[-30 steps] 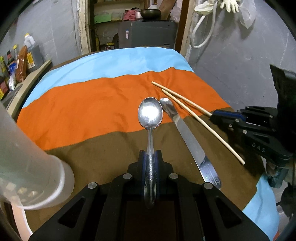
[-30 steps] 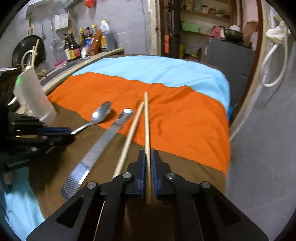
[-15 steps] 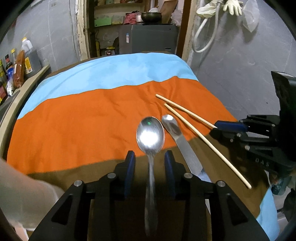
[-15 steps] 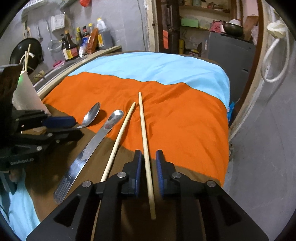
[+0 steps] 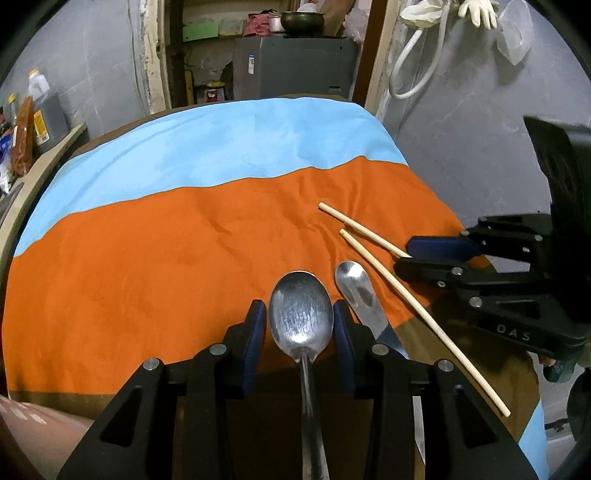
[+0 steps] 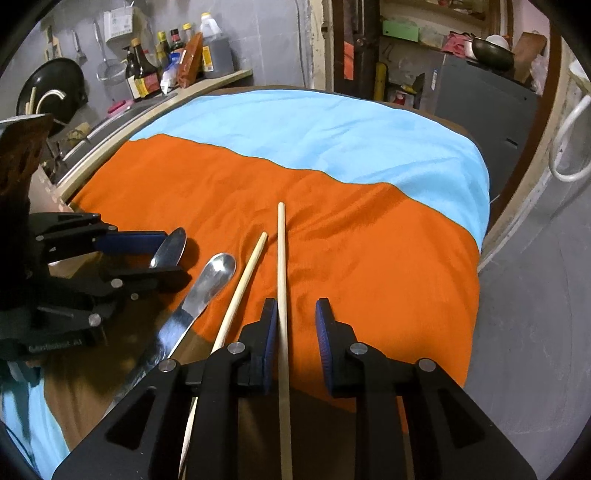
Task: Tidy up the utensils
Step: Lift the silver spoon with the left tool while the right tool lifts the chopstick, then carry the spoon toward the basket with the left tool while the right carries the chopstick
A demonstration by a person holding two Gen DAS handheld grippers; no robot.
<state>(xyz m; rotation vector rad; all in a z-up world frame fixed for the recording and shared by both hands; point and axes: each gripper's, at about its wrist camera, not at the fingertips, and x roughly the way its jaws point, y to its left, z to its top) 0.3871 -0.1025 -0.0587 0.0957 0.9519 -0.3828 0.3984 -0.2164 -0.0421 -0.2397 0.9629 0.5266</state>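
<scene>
A: Left wrist view. Left gripper (image 5: 300, 325) has its blue-padded fingers spread, with the bowl of the shiny steel spoon (image 5: 301, 314) lying between them and no pad touching it. The spoon's handle runs down the lower centre and is cut off by the frame edge.

B: Right wrist view. Right gripper (image 6: 296, 332) is spread too. One pale wooden chopstick (image 6: 282, 295) lies between its fingers, close to the left pad; I cannot tell whether they touch. Its near end leaves the frame at the bottom.

A: The second wooden chopstick (image 6: 240, 288) sits just left of that, outside the fingers. The flat steel spatula-like utensil (image 6: 207, 284) lies between it and the spoon, with its handle hidden under the gripper bodies in both views.

B: Everything rests on the cloth striped blue, orange and brown (image 5: 147, 258).

A: Only the right view shows the sauce bottles (image 6: 147, 70) at upper left. Only the left view shows the pale rubber glove (image 5: 478, 11) at upper right, partly cropped.
</scene>
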